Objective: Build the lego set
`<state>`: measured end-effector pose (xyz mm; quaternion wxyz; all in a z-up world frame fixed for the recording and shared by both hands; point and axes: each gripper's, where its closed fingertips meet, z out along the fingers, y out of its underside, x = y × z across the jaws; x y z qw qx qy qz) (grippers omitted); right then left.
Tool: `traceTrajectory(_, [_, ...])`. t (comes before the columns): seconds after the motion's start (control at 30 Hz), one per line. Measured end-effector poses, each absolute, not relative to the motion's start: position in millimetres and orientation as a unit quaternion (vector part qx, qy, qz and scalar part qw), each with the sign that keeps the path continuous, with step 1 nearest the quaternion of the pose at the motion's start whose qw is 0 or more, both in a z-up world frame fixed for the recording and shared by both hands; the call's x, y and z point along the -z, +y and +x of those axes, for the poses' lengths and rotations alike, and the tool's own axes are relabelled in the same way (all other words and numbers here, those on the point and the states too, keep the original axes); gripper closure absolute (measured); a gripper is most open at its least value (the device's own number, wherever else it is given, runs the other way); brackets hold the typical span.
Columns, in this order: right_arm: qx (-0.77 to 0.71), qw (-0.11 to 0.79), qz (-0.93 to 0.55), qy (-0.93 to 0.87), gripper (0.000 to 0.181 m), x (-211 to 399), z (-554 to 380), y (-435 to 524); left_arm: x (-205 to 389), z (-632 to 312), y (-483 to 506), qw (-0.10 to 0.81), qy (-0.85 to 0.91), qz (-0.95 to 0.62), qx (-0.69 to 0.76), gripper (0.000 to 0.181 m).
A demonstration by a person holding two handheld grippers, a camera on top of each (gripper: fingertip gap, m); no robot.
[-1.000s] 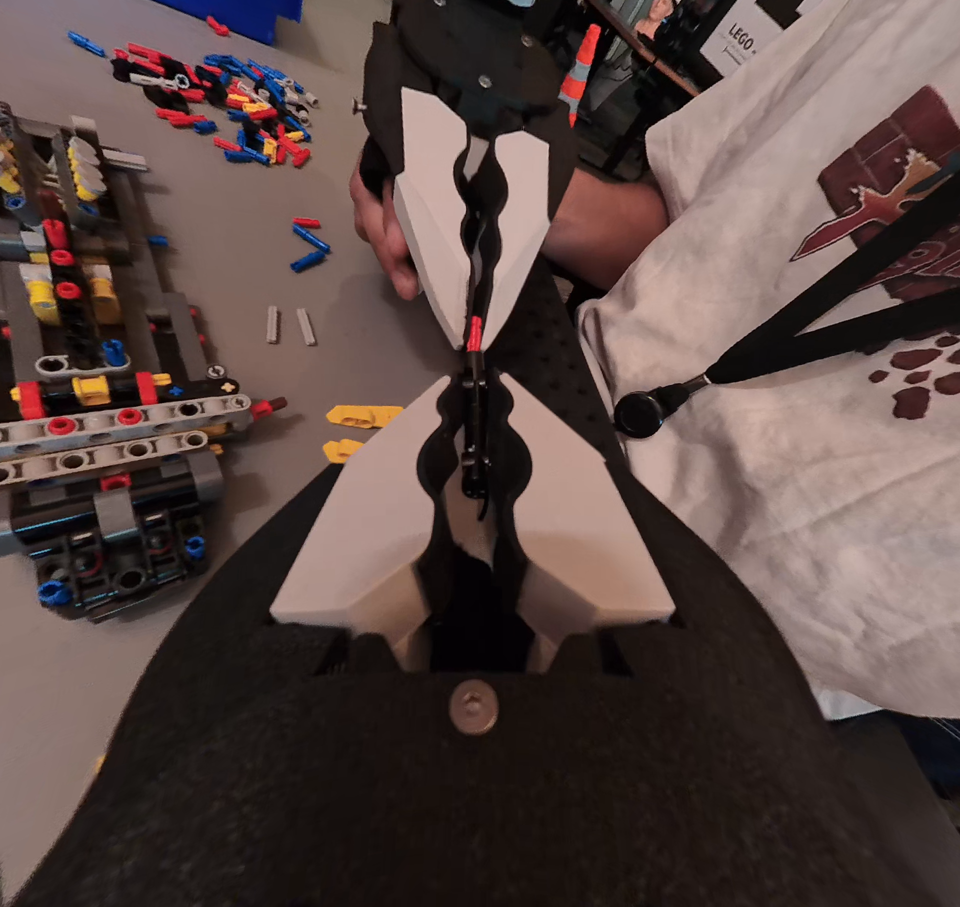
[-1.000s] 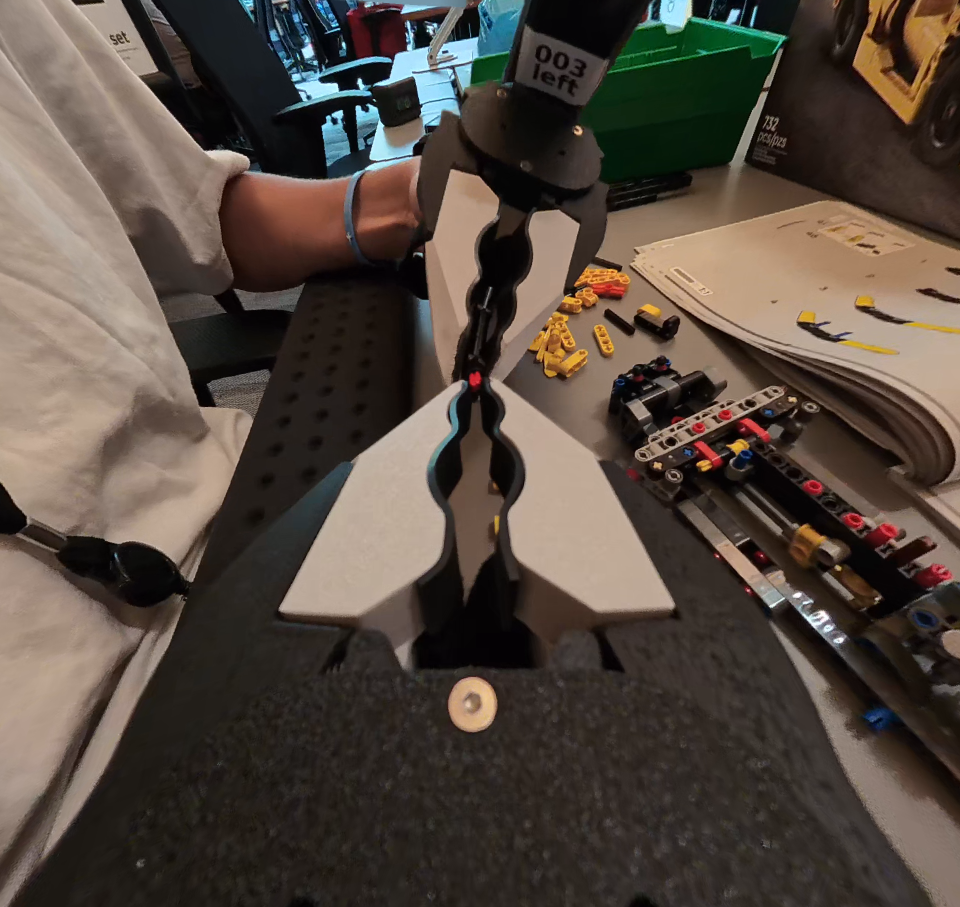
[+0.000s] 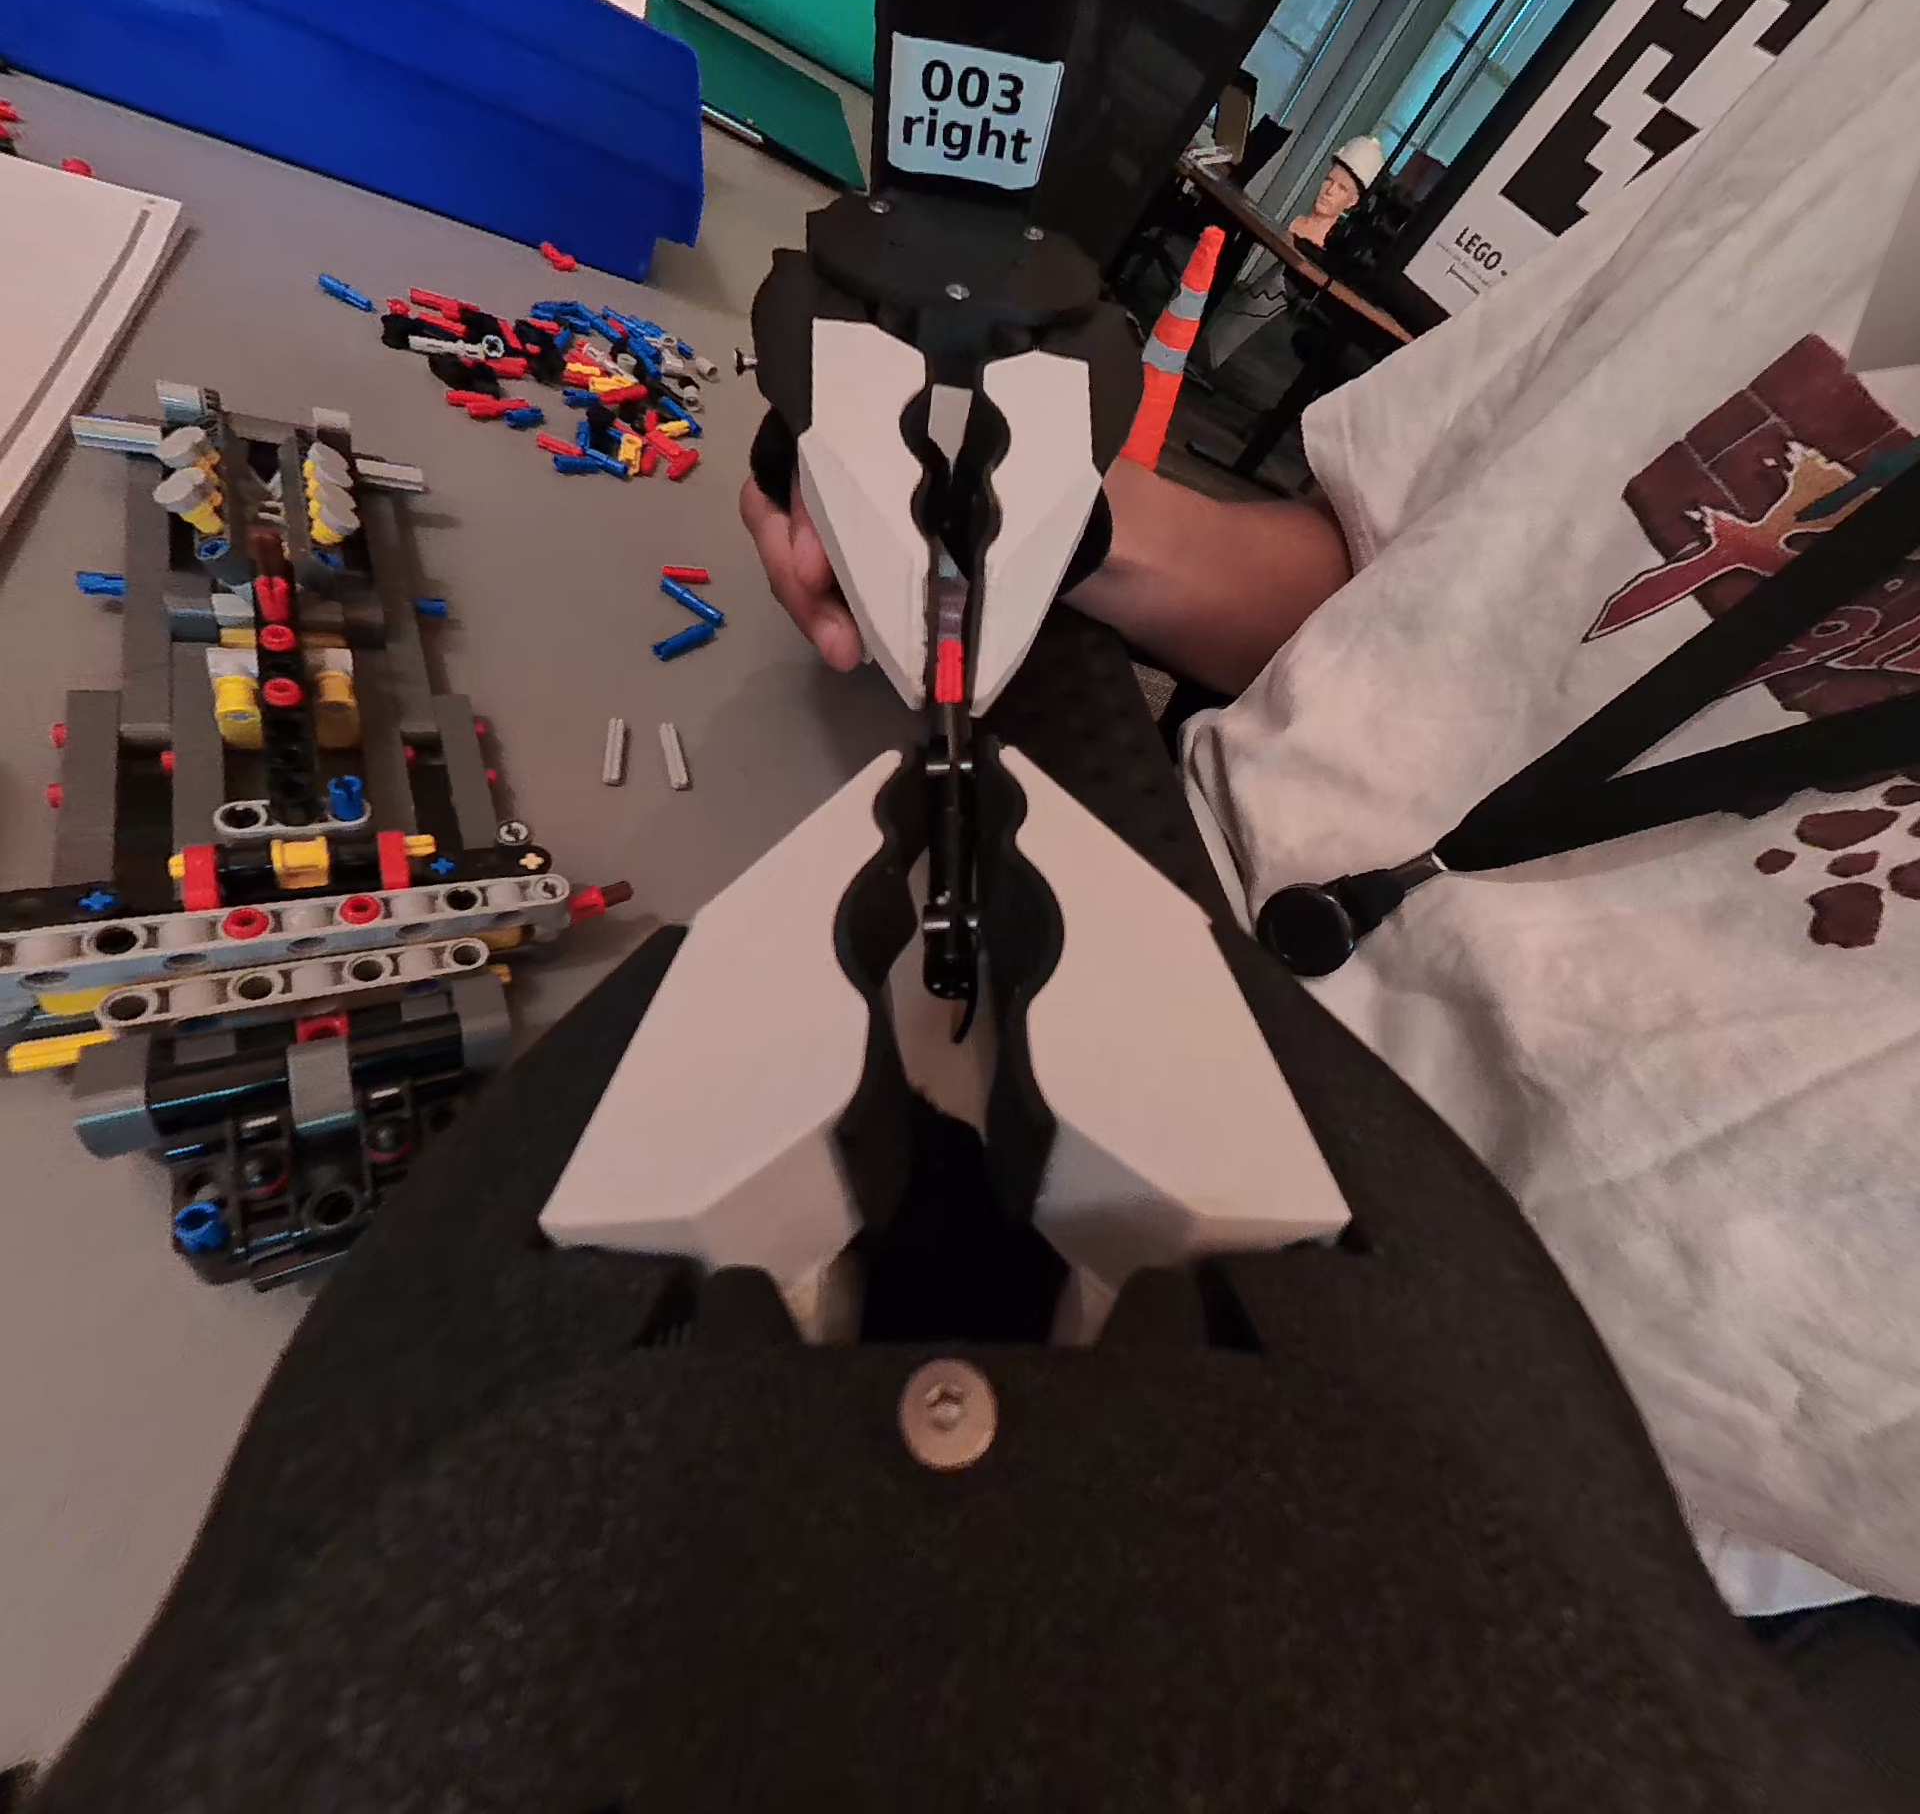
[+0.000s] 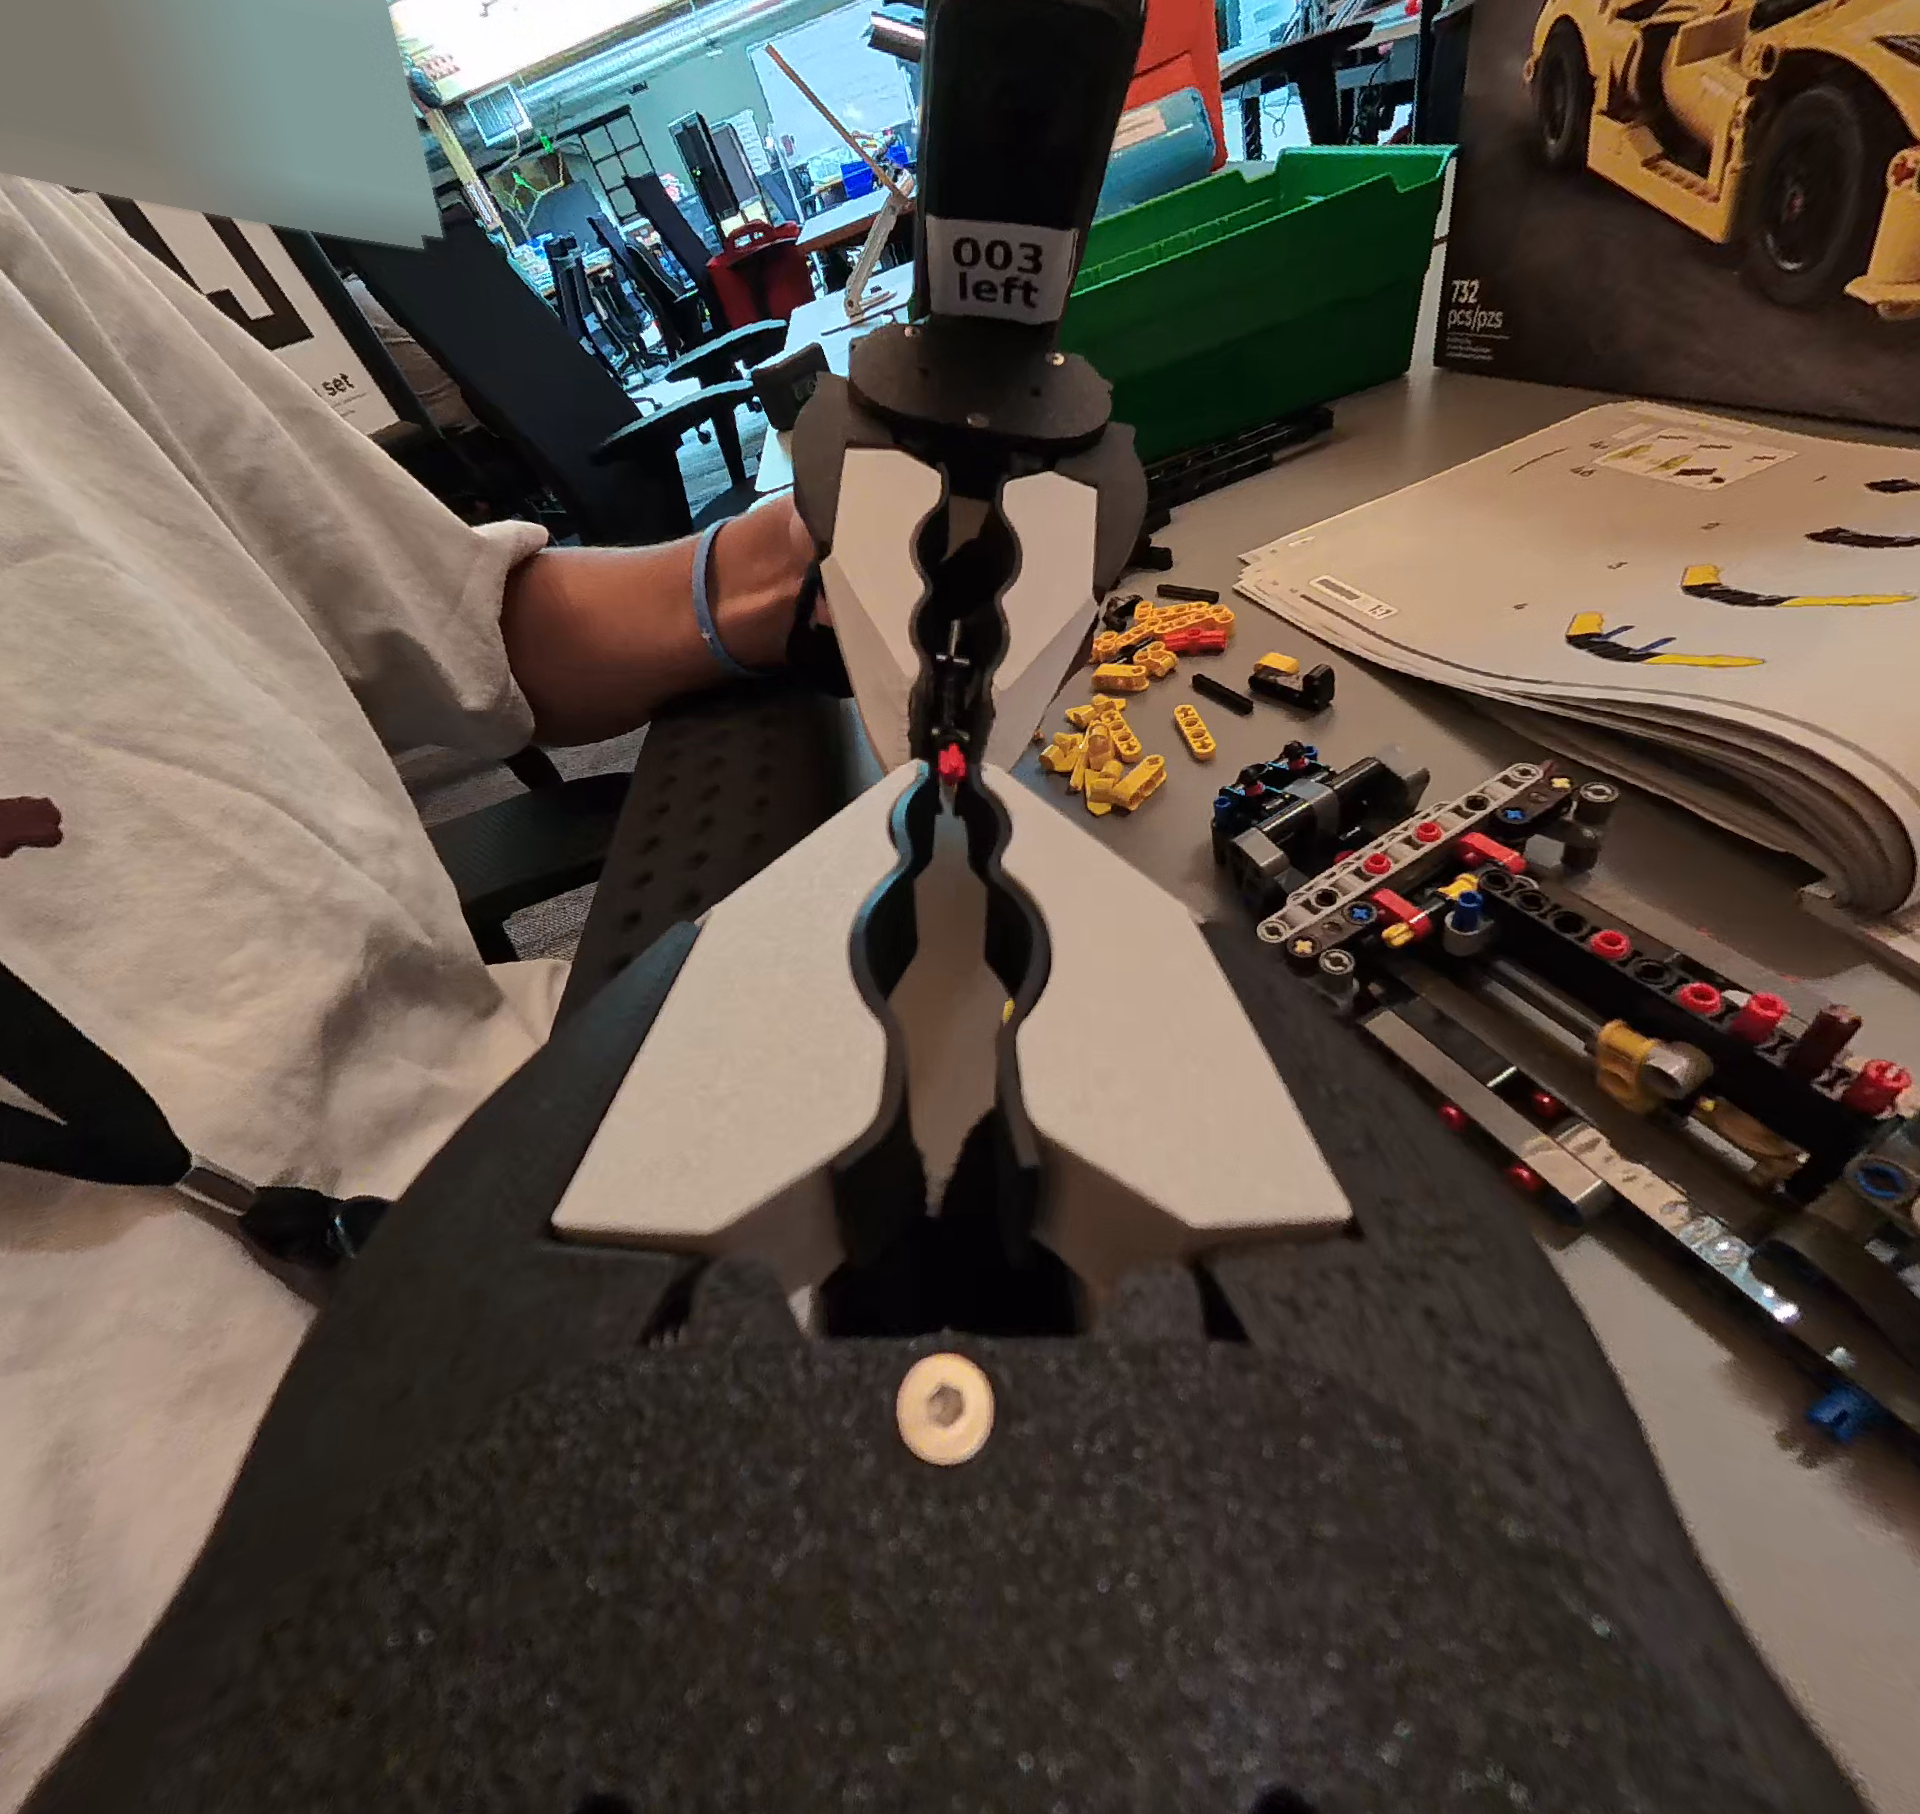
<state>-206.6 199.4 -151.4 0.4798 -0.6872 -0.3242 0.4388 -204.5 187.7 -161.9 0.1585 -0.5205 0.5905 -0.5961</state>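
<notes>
White fingers of the left gripper (image 3: 951, 762) are pressed together on a slim black lego piece (image 3: 951, 871), which stands along the slot at the centre of the left wrist view. Facing it tip to tip, the right gripper (image 3: 948, 699) is clamped on a red pin (image 3: 947, 668) just above; in the right wrist view the same pin (image 4: 949, 759) sits at that gripper's tips, mid-frame. The step in hand looks like seating the pin in the black piece's end hole. To do it well, keep both tools on one straight line, push along the pin's axis without twisting, and hold both grips firm so neither part slips sideways.

Out on the grey table (image 3: 499, 704), the half-built chassis (image 3: 260, 829) lies at the left of the left wrist view, loose pins (image 3: 561, 393) beyond it, and the instruction booklet (image 4: 1610, 621) at right in the other view.

Whether the pin has entered the hole is hard to make out: the fingers cover the joint and most of the black piece's shape.
</notes>
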Motion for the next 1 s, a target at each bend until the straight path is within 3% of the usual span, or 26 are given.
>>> traceTrajectory(0.5, [-0.454,0.45,-0.703,-0.314,0.178,156.7,-205.3,197.7,171.3,-204.8,186.7,0.161,0.608,-0.525,0.573,0.175])
traceTrajectory(0.73, [-0.422,0.44,-0.714,-0.345,0.178,168.2,-204.5,195.1,183.5,-201.8,190.3,0.253,0.679,-0.502,0.472,0.175])
traceTrajectory(1.0, [-0.396,0.447,-0.717,-0.36,0.178,172.9,-205.9,195.7,187.3,-200.5,190.2,0.254,0.684,-0.505,0.462,0.175])
